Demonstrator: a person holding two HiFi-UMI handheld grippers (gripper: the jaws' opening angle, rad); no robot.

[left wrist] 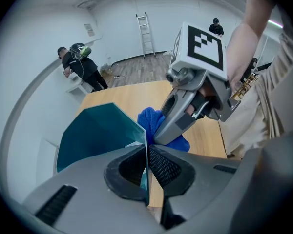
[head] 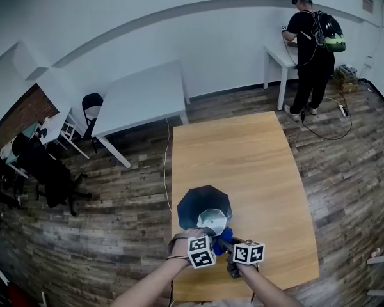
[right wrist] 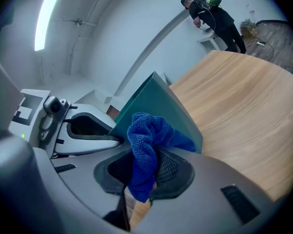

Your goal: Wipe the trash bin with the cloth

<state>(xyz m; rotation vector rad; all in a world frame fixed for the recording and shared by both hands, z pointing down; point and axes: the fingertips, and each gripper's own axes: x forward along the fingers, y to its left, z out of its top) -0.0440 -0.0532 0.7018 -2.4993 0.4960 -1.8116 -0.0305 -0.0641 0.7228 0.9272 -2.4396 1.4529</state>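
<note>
The wiping step looked to be in hand. The dark teal, faceted plastic trash bin (head: 203, 204) stood on the light wooden table (head: 243, 152), close to its near edge. The left gripper (left wrist: 147, 161) had its jaws pinched together on the bin's thin wall at the rim, steadying it. The right gripper (right wrist: 144, 172) was clamped on the bunched blue terry cloth (right wrist: 145, 140), held just beside the bin's outer face. The next move probably called for dragging the cloth along that face under light pressure while the left grip kept the bin from tipping.
</note>
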